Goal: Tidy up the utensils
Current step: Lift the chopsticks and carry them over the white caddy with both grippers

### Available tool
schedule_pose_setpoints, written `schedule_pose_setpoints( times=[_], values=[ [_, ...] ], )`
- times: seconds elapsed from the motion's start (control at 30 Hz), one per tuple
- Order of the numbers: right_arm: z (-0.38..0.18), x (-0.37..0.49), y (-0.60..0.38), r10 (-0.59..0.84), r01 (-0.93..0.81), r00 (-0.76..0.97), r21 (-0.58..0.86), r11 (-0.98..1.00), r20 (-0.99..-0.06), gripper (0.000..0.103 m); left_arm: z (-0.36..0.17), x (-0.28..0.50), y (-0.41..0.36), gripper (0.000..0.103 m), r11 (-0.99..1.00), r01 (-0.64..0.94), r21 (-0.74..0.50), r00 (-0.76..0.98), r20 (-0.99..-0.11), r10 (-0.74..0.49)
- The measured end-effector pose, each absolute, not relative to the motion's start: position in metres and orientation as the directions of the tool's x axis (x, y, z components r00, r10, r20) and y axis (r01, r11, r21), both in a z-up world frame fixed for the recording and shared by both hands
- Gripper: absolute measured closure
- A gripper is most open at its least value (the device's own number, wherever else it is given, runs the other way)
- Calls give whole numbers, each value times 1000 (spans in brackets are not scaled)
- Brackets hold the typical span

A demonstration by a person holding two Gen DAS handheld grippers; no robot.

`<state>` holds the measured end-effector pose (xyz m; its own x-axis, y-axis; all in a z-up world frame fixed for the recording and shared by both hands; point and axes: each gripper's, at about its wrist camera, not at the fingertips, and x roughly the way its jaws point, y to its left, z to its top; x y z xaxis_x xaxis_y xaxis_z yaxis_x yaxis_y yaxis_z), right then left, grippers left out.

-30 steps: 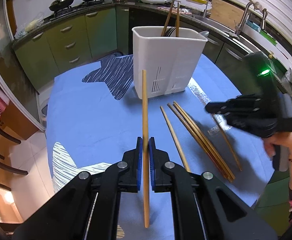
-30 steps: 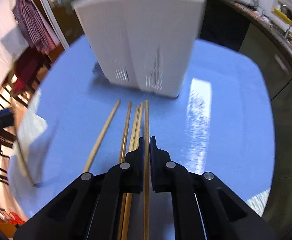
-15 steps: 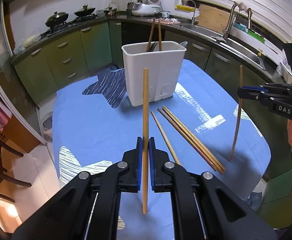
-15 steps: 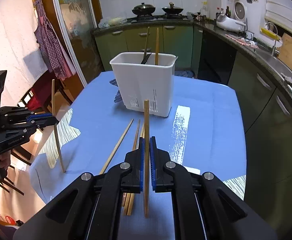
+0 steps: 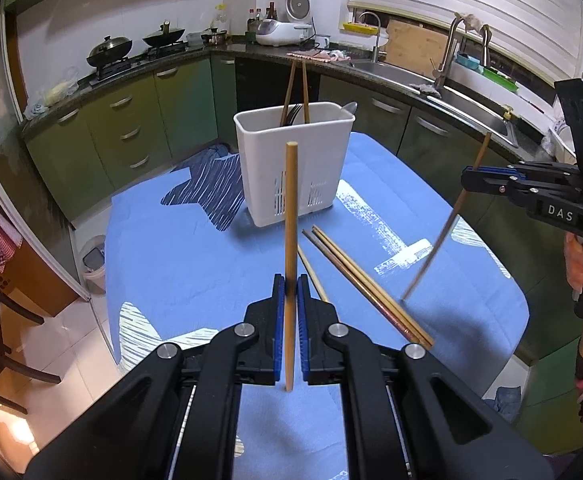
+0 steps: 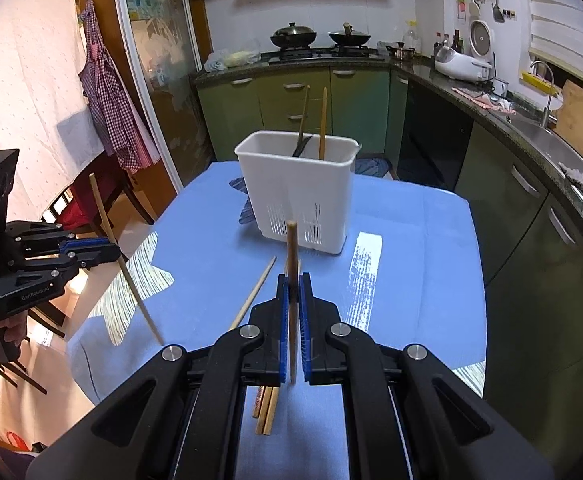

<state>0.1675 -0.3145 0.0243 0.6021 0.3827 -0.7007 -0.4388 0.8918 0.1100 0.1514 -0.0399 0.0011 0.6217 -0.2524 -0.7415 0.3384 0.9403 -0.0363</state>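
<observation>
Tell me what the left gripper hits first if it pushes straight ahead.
Likely the white caddy: it stands right beyond the left gripper, whose held chopstick lines up with its front wall. Depth is unclear.

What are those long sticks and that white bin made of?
The chopsticks look like matte bamboo or wood: pale tan, unpainted. The white bin appears to be smooth moulded plastic, with thin walls and slotted drain vents near its base.

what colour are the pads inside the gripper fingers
Blue, on both the left gripper and right gripper; the pads show best in the left wrist view.
</observation>
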Motion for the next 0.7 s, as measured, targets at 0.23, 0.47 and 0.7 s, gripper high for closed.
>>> schedule_pose_setpoints(
  times=[0.23,0.47,0.7],
  values=[
    [46,171,-311,392,-448,625,101,888,-675,97,18,160,-46,97,936,351,-34,642,-718,-267],
    [82,180,-306,400,-461,649,83,883,-647,97,63,184,-57,97,927,375,-25,680,-671,-294],
    [124,202,-308,413,-455,683,91,886,-602,97,120,219,-64,97,925,376,-54,719,-613,-328]
  ],
)
